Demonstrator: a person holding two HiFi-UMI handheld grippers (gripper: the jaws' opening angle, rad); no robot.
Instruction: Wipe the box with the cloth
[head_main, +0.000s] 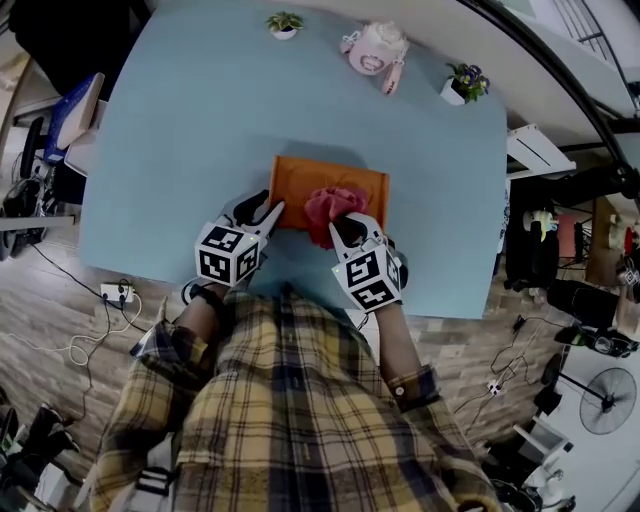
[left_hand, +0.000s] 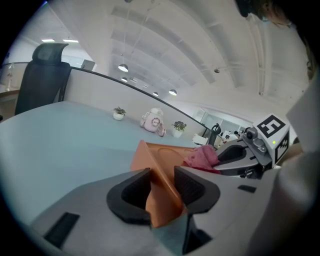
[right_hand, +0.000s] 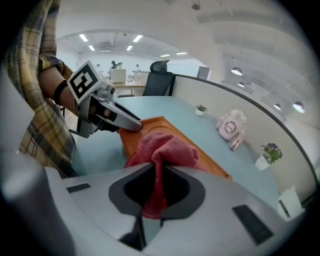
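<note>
Nearest the camera, at the bottom of the head view, was the person's yellow plaid shirt (head_main: 290, 400), with both arms reaching up-frame.

The left gripper (head_main: 270, 210) had its dark pads clamped on the lower left corner of the flat orange rectangular box (head_main: 300, 178), one pad on either side of that corner's wall. The right gripper (head_main: 348, 228) sat just beside it, jaws pressed together on a fold of the rumpled pinkish-red cloth (head_main: 335, 205).

The box lay mid-frame on the pale blue tabletop (head_main: 170, 130), close to the table's near edge. The cloth was the only thing on it, bunched up on the top face toward the lower right corner and spilling over that edge where the right gripper pinched it. The top had a raised rim and a shallow pressed-in outline. I honestly couldn't tell whether it was a lid or an open tray.

Farther back, along the table's far edge at the top of the frame, were three things:
- A small white pot with a green plant (head_main: 285, 24) in it.
- A pink-and-white rounded ornament with a dial on its front (head_main: 375, 50).
- Toward the upper right, a second white pot holding a purple-flowered plant (head_main: 463, 84).
</note>
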